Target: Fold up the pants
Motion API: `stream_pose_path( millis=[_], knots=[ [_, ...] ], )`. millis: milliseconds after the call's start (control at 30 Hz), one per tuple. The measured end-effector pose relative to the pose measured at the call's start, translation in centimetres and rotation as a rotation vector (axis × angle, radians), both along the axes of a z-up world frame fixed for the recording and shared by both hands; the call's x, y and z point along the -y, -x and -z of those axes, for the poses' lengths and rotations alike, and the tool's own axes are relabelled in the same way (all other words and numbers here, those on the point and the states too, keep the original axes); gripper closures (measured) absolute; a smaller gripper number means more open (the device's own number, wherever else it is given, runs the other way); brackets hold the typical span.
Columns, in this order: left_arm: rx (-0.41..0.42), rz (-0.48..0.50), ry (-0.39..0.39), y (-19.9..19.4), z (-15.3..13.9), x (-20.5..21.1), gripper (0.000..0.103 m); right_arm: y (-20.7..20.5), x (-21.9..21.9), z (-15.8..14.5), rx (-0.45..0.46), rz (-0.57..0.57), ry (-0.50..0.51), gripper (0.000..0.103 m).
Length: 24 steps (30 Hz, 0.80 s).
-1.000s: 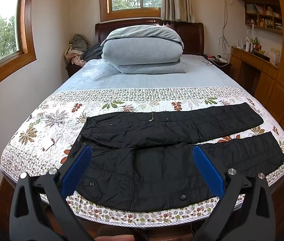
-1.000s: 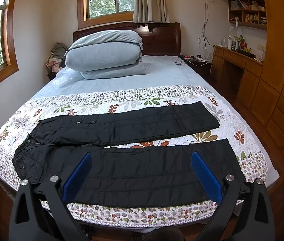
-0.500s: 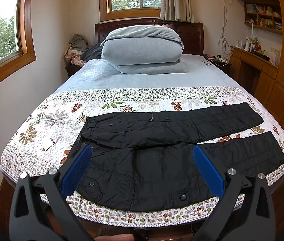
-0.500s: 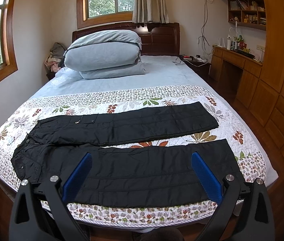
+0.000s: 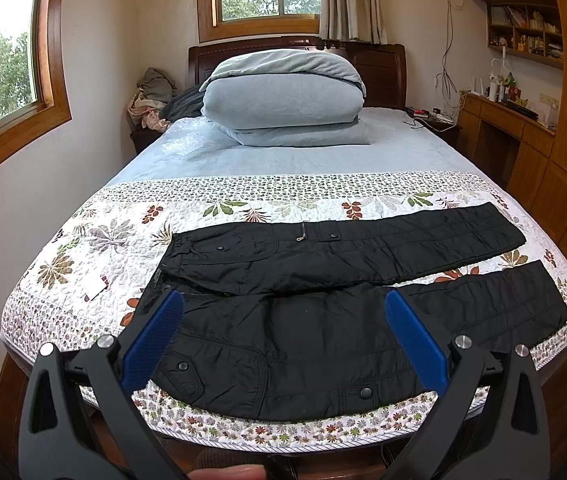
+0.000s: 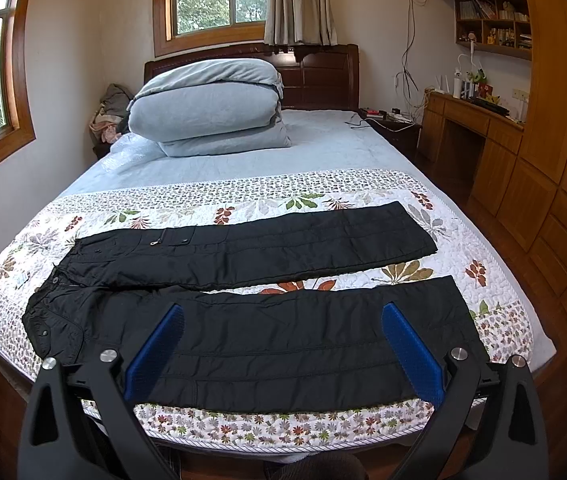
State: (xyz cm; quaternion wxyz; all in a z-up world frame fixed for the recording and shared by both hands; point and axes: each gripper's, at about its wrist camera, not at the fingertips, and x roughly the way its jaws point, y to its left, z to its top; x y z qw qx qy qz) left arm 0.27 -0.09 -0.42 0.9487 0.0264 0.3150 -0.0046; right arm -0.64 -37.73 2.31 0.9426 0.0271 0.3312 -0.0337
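Black pants [image 5: 303, 320] lie flat across the foot of the bed, waist at the left, the two legs spread apart and running right. They also show in the right wrist view [image 6: 267, 312]. My left gripper [image 5: 283, 312] is open and empty, held above the near waist and hip part. My right gripper [image 6: 281, 320] is open and empty, held above the near leg. Neither gripper touches the cloth.
A floral quilt [image 5: 115, 236] covers the bed's near half. A folded grey-blue duvet [image 5: 283, 96] sits by the headboard. A wooden desk and cabinets [image 6: 523, 152] line the right wall. Clothes are heaped at the far left [image 5: 151, 96].
The right wrist view has shifted slightly, with the bed sliding a little left. The pants and the left gripper have not moved.
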Motion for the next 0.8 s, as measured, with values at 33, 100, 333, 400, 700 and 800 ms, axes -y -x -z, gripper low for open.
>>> stream_pose_path(
  millis=[33,100,333,400,700,800],
  knots=[
    [-0.001,0.0,0.0,0.0,0.0,0.0,0.002,0.0,0.0,0.0,0.0,-0.001,-0.001,0.003],
    [0.0,0.0,-0.001,0.0,0.0,0.0,0.002,0.0,0.0,0.0,-0.001,-0.002,0.0,0.003],
    [-0.004,0.001,-0.002,-0.1,0.1,-0.1,0.002,0.0,0.1,0.2,-0.004,0.0,-0.007,0.003],
    [-0.01,0.002,-0.003,-0.2,0.3,-0.1,0.002,-0.1,0.2,0.4,-0.012,-0.005,-0.021,0.003],
    [-0.153,0.081,0.051,-4.9,2.2,-1.8,0.002,-3.7,5.0,-1.2,-0.022,0.06,-0.011,0.003],
    [-0.272,0.081,0.047,-9.7,3.1,-3.1,0.002,-7.6,8.2,-2.4,-0.049,0.087,0.035,0.003]
  ],
)
